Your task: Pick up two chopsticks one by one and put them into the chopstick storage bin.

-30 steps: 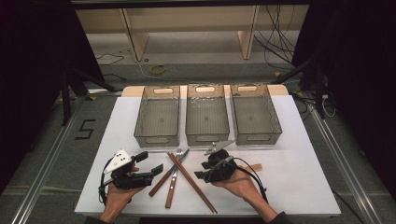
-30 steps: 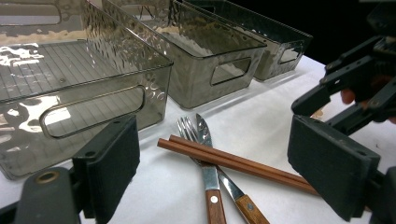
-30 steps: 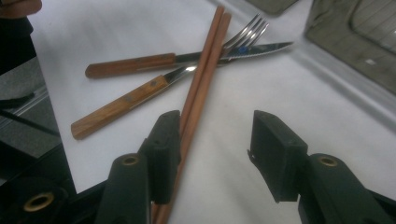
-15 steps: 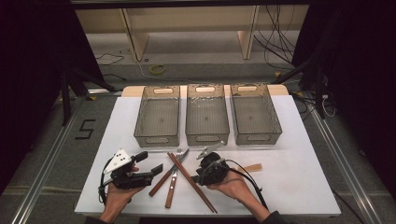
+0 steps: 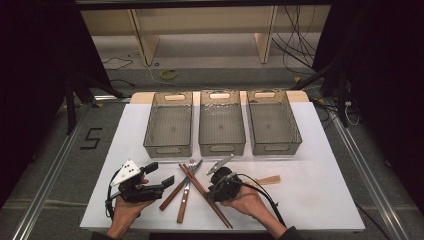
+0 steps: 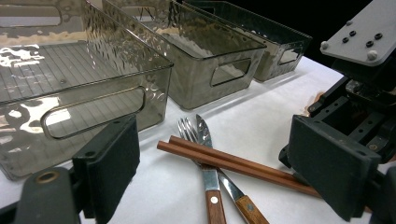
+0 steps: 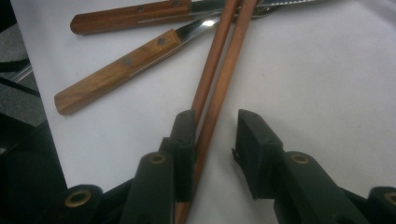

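Right claw (image 7: 212, 140) straddles the chopsticks (image 7: 219, 79), jaws parted.

— What sort of place?
— A lab or recording studio: black curtains (image 5: 30, 100) at both sides, cables (image 5: 300, 35) on the floor beyond the table's (image 5: 325, 190) far edge, a taped "5" (image 5: 91, 138) left of it.

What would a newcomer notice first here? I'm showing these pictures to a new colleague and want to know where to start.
Probably the three clear bins lined up empty across the far side of the white table. Next, the cutlery near the front edge: a pair of chopsticks lying crossed over a wood-handled fork and knife. The right tongs stand open astride the chopsticks, while the left tongs wait open beside the pile.
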{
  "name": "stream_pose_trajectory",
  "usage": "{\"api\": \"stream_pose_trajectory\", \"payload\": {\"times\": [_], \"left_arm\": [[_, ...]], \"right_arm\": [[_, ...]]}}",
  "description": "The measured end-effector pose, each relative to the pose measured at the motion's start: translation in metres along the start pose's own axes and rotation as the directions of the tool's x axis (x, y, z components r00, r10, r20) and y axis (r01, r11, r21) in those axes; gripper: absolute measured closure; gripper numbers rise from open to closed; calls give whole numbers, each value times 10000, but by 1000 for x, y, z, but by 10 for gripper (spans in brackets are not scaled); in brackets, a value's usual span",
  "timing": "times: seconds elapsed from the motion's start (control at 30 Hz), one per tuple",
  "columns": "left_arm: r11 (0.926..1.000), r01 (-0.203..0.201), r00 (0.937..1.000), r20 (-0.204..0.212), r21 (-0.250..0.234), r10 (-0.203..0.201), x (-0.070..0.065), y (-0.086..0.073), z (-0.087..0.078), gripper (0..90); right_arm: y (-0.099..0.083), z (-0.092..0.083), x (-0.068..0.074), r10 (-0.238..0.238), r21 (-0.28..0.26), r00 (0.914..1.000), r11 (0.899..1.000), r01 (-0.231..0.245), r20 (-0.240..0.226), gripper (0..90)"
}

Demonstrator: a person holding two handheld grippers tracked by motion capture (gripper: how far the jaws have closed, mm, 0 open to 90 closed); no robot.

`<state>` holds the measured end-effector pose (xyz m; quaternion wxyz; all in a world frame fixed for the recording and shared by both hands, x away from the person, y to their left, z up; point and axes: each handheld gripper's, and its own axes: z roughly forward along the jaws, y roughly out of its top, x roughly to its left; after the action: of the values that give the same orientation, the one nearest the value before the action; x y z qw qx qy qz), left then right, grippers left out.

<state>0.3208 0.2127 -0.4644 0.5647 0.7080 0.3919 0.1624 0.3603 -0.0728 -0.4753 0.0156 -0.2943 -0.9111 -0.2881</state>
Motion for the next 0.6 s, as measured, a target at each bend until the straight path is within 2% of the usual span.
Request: {"api": "stream_pose_trajectory", "payload": {"times": [0.27,0.6], "left_arm": [[10000,-2,10000,-2,-2,2,0,0,0,163],[10000,18,10000,-3,-4,-18,0,0,0,163]], "right_arm": [[0,2,0,-6,197,10000,9998,4,99,719],[1,3,4,-261,309,9987,9992,247,430,739]]}}
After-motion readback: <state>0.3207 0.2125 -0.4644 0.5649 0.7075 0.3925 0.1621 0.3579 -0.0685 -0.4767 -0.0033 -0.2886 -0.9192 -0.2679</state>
